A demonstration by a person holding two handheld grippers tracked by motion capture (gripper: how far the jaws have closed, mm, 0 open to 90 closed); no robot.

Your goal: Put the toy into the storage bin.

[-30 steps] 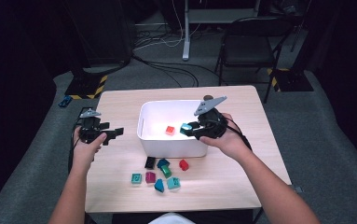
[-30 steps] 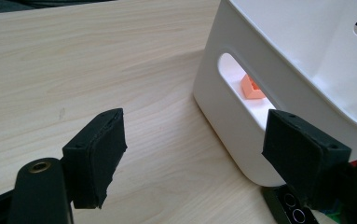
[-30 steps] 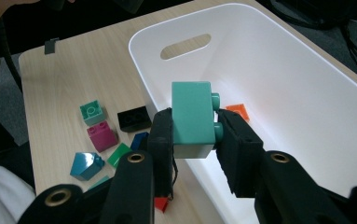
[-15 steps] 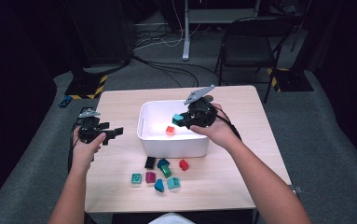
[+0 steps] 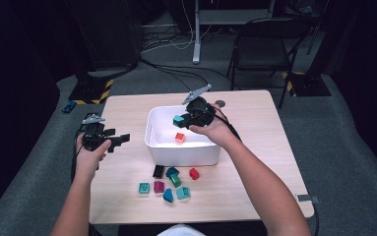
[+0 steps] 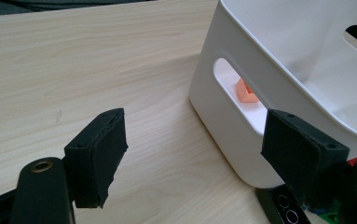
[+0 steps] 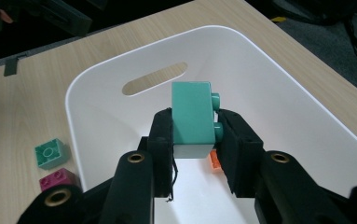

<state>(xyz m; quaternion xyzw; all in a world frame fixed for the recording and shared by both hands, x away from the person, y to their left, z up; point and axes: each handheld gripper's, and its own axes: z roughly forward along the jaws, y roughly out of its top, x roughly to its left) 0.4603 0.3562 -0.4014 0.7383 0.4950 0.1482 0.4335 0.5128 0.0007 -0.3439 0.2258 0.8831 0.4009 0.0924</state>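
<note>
A white bin [image 5: 183,150] stands mid-table with an orange-red brick [image 5: 179,137] on its floor. My right gripper [image 5: 180,119] hovers above the bin's far half, shut on a teal brick [image 5: 178,120]. In the right gripper view the black pads [image 7: 162,140] clamp the teal brick [image 7: 192,116] by its sides over the bin [image 7: 306,121], the orange-red brick [image 7: 215,162] below. My left gripper [image 5: 118,137] rests left of the bin, open with nothing between its fingers. Its own view looks between wide jaws [image 6: 199,158] at the bin's handle slot and the orange-red brick [image 6: 246,91].
Several loose bricks lie in front of the bin: black [image 5: 158,171], green [image 5: 175,180], red [image 5: 194,173], magenta [image 5: 159,186], teal [image 5: 143,188] and others. A chair [image 5: 262,49] and cables stand beyond the table's far edge.
My right gripper has carried the teal brick leftward from the bin's right rim to above its inside. The left gripper has stayed put.
</note>
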